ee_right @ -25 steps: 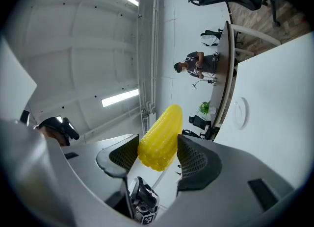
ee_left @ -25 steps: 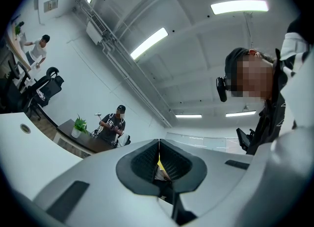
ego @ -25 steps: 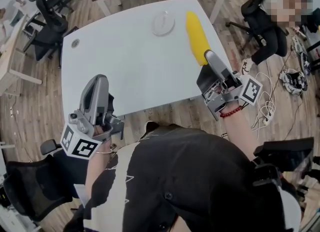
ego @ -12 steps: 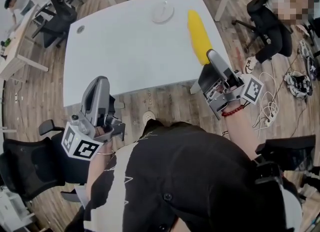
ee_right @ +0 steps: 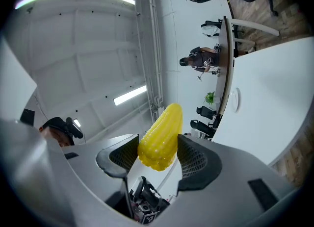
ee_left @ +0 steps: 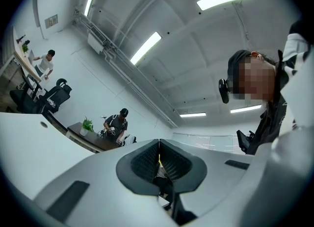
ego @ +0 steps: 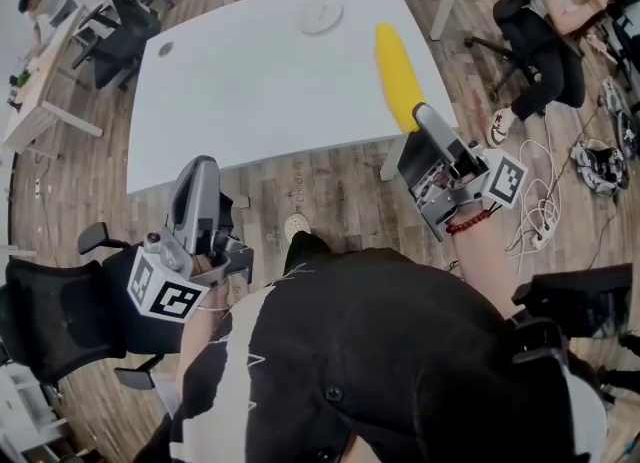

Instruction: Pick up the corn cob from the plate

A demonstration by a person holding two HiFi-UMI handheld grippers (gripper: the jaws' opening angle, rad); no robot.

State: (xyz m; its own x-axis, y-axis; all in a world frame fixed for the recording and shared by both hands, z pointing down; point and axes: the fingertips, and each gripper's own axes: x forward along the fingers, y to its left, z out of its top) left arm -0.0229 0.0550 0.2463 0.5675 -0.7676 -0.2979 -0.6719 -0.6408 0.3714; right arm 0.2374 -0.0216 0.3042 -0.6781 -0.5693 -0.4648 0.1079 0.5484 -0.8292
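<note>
A long yellow corn cob (ego: 397,76) sticks out forward from my right gripper (ego: 425,119), which is shut on its near end and held over the wooden floor off the table's near right corner. In the right gripper view the cob (ee_right: 161,135) sits gripped between both ribbed pads (ee_right: 194,157), pointing up and away. A small white plate (ego: 320,16) lies bare at the far side of the white table (ego: 250,81). My left gripper (ego: 200,173) hangs over the floor in front of the table, shut with its pads (ee_left: 147,160) meeting and nothing held.
Black office chairs stand at the far left (ego: 125,11) and close by my left side (ego: 50,311). A person sits on a chair at the far right (ego: 560,1). Cables and a power strip (ego: 590,161) lie on the wooden floor to the right.
The table has slid farther away in the head view as both grippers drew back from it. The corn cob stays in the right gripper. The left gripper stays shut.
</note>
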